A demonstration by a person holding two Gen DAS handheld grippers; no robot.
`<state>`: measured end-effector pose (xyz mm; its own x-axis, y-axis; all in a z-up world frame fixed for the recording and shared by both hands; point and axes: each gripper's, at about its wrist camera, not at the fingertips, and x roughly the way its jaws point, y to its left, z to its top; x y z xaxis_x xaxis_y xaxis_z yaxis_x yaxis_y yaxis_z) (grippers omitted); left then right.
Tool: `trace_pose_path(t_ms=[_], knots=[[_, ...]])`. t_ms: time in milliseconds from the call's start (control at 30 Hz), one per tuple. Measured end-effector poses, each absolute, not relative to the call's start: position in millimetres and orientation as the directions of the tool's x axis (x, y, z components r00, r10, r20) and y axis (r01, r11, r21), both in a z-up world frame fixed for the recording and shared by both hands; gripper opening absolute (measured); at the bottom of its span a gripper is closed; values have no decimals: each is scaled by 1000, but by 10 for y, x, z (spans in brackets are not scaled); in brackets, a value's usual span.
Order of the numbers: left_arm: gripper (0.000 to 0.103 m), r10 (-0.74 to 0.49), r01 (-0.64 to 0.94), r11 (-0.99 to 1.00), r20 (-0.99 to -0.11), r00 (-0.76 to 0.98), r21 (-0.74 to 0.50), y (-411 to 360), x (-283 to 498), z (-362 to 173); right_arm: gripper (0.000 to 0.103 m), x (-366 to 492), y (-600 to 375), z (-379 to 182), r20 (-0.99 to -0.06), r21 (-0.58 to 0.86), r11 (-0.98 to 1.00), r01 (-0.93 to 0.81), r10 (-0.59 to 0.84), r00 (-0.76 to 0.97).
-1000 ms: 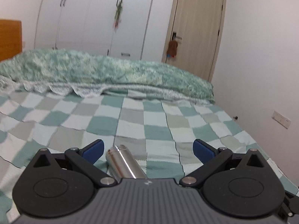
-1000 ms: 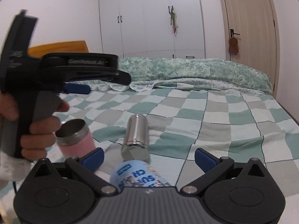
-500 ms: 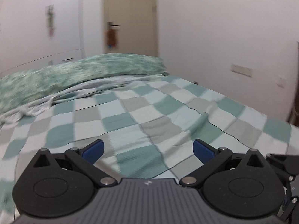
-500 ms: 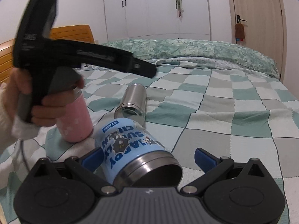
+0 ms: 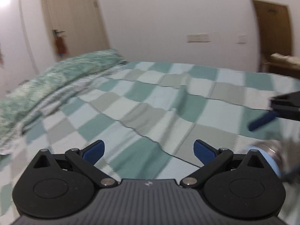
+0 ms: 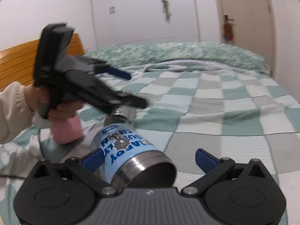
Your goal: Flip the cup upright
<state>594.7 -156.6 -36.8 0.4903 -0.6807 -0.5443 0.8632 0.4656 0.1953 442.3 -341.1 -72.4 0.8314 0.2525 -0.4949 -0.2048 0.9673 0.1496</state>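
glossy blue cup (image 6: 120, 150) with brushed metal rim, matt woven checked blanket (image 6: 225, 112), wooden headboard (image 6: 18, 60)

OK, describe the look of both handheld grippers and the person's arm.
Both grippers, left gripper and right gripper, match: ribbed dark grey body, black linkages with silver pivot pins and round black discs, blue finger pads. The left hand is bare, with a cream sleeve; a thin dark cable hangs below it.

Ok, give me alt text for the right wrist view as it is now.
A blue printed cup lies on its side on the checked bedspread, steel mouth toward the camera, between the right gripper's open fingers. Behind, the hand-held left gripper blurs past a pink cup.
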Motion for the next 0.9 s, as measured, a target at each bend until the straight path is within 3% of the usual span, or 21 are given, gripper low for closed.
trace_pose_path(t_ms=[100,233,367,433,533,767,900], knots=[[103,-724,912,376,-562,400,165,-1477,6016,-354,103,4398,-3467,-760,-499,164,969,-182,241,833],[103,-807,978,208,-563,177,10,-1485,6009,-331,103,4414,-3548,-824,-524,225,966,-129,231,820],[100,-791,996,93,-609,67,-11,-1682,5844,-497,103,4444,-3643,-833,-513,268,961,-72,205,834],[91,-777,994,107,-625,67,-27,-1735,5850,-573,103,4518,-3651,-850,-540,213,976,-36,148,829],[90,-734,993,122,-673,93,5,-1809,5850,-659,103,4603,-3748,-882,-553,174,984,38,66,831],[95,-646,988,142,-750,144,67,-2297,5917,-749,102,4738,-4100,-903,-540,246,960,131,23,841],[91,-528,972,189,-820,219,138,-2547,5925,-949,101,4719,-4317,-930,-532,310,936,166,26,846]])
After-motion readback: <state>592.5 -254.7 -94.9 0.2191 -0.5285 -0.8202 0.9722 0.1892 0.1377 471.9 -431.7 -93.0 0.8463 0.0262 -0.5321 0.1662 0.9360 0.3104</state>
